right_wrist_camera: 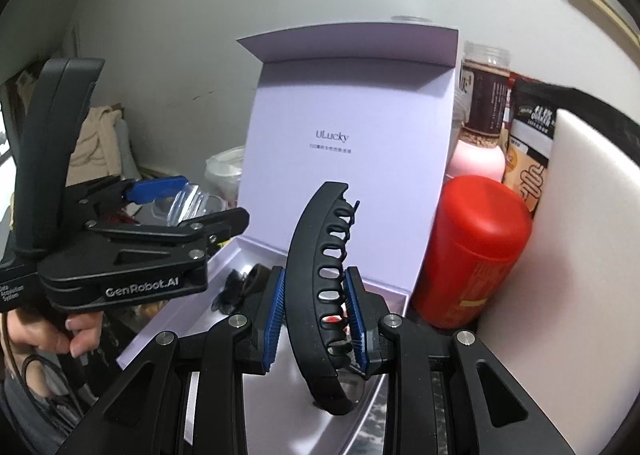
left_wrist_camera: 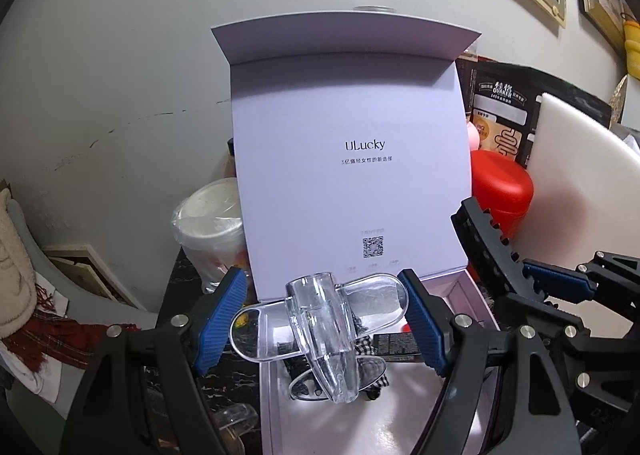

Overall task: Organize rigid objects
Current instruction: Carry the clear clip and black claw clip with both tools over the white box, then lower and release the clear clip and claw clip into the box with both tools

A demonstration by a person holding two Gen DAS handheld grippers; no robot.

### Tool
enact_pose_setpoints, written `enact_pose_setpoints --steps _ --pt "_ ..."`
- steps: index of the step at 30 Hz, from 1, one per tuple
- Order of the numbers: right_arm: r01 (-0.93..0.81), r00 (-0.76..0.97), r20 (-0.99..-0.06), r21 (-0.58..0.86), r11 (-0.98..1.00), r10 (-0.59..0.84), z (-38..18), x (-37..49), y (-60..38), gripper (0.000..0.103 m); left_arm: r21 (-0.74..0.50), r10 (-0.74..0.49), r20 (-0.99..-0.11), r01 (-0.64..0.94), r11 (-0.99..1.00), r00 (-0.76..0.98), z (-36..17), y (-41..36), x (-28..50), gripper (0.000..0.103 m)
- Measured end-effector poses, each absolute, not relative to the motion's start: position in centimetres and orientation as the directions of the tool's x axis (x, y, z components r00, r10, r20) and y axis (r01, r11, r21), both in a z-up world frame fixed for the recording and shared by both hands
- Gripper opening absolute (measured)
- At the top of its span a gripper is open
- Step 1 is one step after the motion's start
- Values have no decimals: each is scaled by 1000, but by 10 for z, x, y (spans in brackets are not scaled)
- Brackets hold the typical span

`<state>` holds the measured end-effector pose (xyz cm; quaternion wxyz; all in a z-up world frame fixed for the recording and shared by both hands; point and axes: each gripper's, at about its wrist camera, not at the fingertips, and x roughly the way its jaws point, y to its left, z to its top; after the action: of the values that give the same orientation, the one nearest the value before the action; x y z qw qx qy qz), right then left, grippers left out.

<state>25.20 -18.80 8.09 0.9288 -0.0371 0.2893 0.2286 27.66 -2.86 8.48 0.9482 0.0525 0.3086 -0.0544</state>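
Lavender box (left_wrist_camera: pixel 348 159): open on the bench, lid standing upright at the far side; the inner lid face carries the word "ULucky" and a QR code.
Box tray (right_wrist_camera: pixel 168 319): pale lavender rim, low walls; small dark items lie inside near its far end, too blurred to identify.
Left tool (left_wrist_camera: pixel 320 319): blue-padded fingers clamped on a clear hair clip (left_wrist_camera: pixel 320 319), one pad at each end of the clip's long body.
Clear hair clip position: held crosswise above the front part of the box tray, just before the upright lid; its transparent handles point toward the camera.
Right tool (right_wrist_camera: pixel 316 315): blue pads pressed close together on a black hair clip (right_wrist_camera: pixel 320 255), gripping it at about mid-length.
Black hair clip position: curved, upright, its toothed side facing right; held above the box tray near the right corner, in front of the lid.
Tool relation: in the right wrist view, the left tool sits to the left, with a hand (right_wrist_camera: pixel 52 331) on its grip.
Red canister (right_wrist_camera: pixel 472 251): stands just right of the box.
White board (right_wrist_camera: pixel 576 255): stands at the far right, beside the canister.
Plastic cup (left_wrist_camera: pixel 212 223): lidded, left of the box, near the lid's edge.
Dark food pouch (left_wrist_camera: pixel 500 115): stands behind the canister.
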Motion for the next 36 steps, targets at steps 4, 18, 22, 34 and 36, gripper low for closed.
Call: enact_pose_setpoints --steps 4,18,22,34,36 --pt "-453 712 -575 62 890 402 71 260 -185 29 71 -67 -600 137 988 797 78 -28 284 77" --pt "-438 669 -634 85 895 388 41 290 -185 29 75 -58 -660 143 987 749 45 -35 307 77" --pt "-437 656 -650 87 895 383 34 297 -183 29 71 -68 -666 154 985 742 39 -37 312 77" --pt "-442 619 -687 95 892 380 18 311 -176 29 68 -66 -703 158 985 709 25 -42 322 77" --pt "-442 614 -693 93 892 377 14 312 -174 29 73 -64 -710 163 984 702 22 -44 324 77"
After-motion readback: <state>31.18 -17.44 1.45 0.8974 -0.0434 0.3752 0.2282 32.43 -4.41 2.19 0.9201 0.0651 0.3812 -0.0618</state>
